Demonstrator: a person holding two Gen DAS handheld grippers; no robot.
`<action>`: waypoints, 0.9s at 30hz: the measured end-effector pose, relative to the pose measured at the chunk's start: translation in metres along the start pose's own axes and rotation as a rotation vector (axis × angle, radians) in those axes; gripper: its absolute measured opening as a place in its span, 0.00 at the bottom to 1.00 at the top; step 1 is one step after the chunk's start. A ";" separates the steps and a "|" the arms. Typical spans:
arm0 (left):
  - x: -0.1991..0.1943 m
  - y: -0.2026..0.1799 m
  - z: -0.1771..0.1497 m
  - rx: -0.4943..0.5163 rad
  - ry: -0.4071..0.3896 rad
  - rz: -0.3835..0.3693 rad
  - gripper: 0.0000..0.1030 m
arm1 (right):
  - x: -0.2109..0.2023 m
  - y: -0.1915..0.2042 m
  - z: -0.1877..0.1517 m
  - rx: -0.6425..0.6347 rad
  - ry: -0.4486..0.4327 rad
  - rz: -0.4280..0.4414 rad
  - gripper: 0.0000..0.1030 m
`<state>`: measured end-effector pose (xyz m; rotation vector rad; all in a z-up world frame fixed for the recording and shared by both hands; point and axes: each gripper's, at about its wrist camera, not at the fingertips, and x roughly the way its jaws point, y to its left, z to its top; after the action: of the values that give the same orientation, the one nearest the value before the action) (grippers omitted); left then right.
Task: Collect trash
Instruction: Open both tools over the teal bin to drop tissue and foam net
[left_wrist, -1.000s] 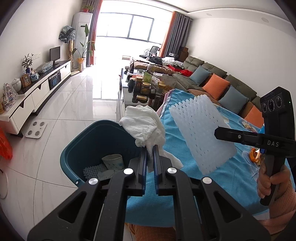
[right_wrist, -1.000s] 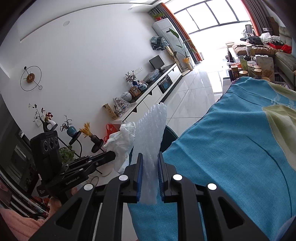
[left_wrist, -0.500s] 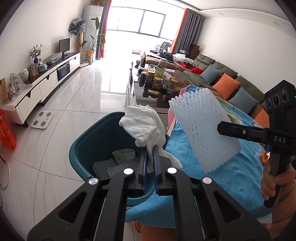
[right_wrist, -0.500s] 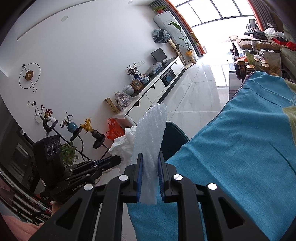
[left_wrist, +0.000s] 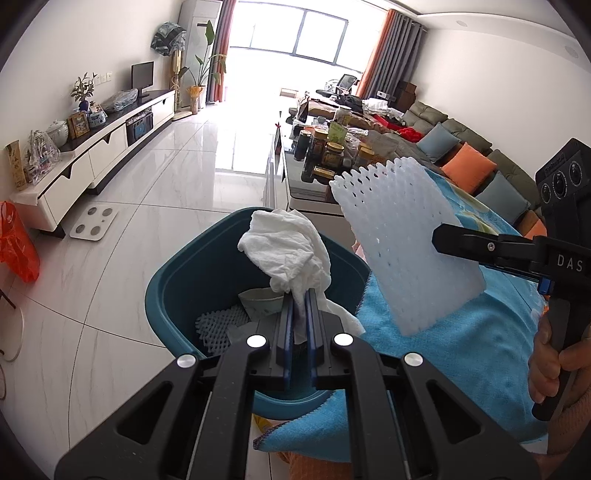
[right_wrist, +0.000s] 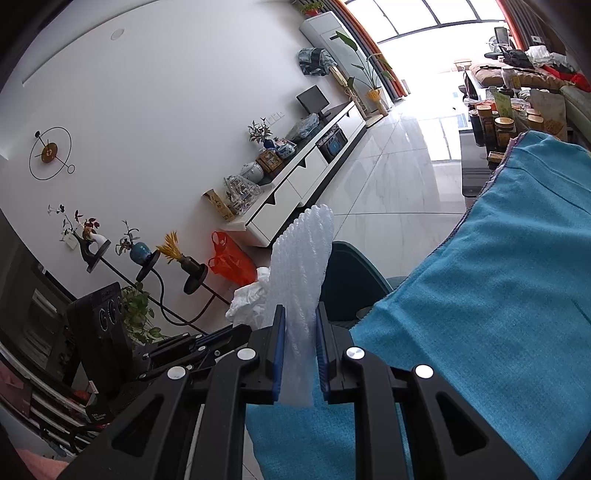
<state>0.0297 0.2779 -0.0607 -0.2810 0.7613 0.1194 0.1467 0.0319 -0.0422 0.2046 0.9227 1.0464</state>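
Left claw (left_wrist: 299, 295) pinching crumpled tissue (left_wrist: 286, 247) directly above teal bin (left_wrist: 166, 258); right claw (right_wrist: 300, 321) clamping foam net (left_wrist: 402, 240), off over tabletop edge, farther from bin.

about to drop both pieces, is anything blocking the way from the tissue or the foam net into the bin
Nothing visible. The tissue hangs over the open bin; the foam net is beside it, above the blue cloth.

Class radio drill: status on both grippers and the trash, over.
Left gripper shut on crumpled tissue, above teal bin. Right gripper shut on foam net. Nothing blocking the bin.
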 end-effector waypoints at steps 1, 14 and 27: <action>0.002 0.000 0.001 0.001 0.003 0.004 0.07 | 0.003 0.001 0.000 0.002 0.002 -0.008 0.15; 0.045 0.006 0.005 -0.015 0.054 0.051 0.07 | 0.048 0.010 0.006 0.006 0.072 -0.080 0.17; 0.073 0.020 0.001 -0.078 0.065 0.054 0.16 | 0.057 0.004 0.004 0.030 0.094 -0.095 0.38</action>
<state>0.0790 0.2971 -0.1153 -0.3403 0.8298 0.1920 0.1575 0.0817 -0.0692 0.1360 1.0233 0.9615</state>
